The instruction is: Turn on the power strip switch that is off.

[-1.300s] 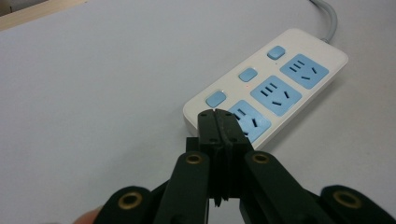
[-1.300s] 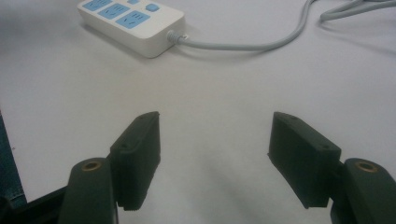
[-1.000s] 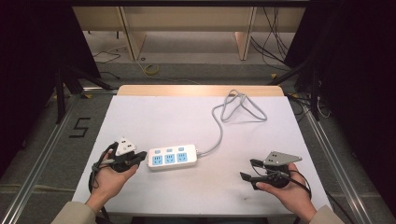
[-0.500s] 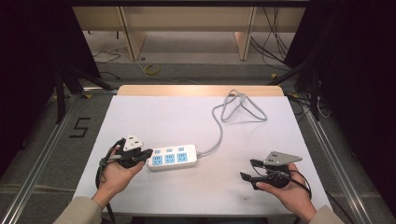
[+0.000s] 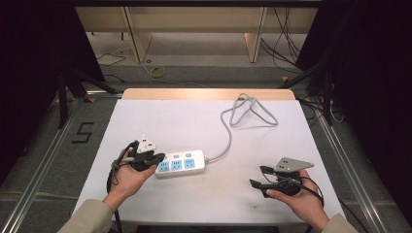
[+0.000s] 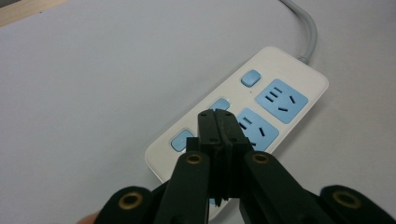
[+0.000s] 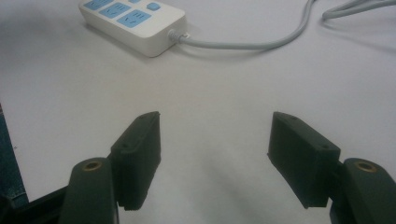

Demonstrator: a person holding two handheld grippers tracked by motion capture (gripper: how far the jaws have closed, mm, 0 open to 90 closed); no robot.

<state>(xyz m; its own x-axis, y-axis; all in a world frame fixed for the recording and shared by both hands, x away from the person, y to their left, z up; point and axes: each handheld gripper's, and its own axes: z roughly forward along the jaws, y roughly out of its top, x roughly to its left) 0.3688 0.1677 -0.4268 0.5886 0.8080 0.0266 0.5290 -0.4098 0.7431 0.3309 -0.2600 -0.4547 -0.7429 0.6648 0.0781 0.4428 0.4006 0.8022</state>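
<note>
The white power strip [image 5: 180, 165] is laid flat near the middle of the table [image 5: 194, 121], grey cord [image 5: 228, 141] trailing off behind it. The left hand-held gripper [image 6: 218, 122] is held over the strip's near end, jaws pressed together on nothing. The right hand-held gripper [image 7: 215, 140] is kept well off the strip's cord end, jaws wide apart and empty.

Only readable thing here is a big black 5 [image 5: 83, 132] marked on the grey floor [image 5: 43, 145] left of the table, next to the metal rail. The power strip [image 6: 243, 121] has no brand or lettering I can make out.
</note>
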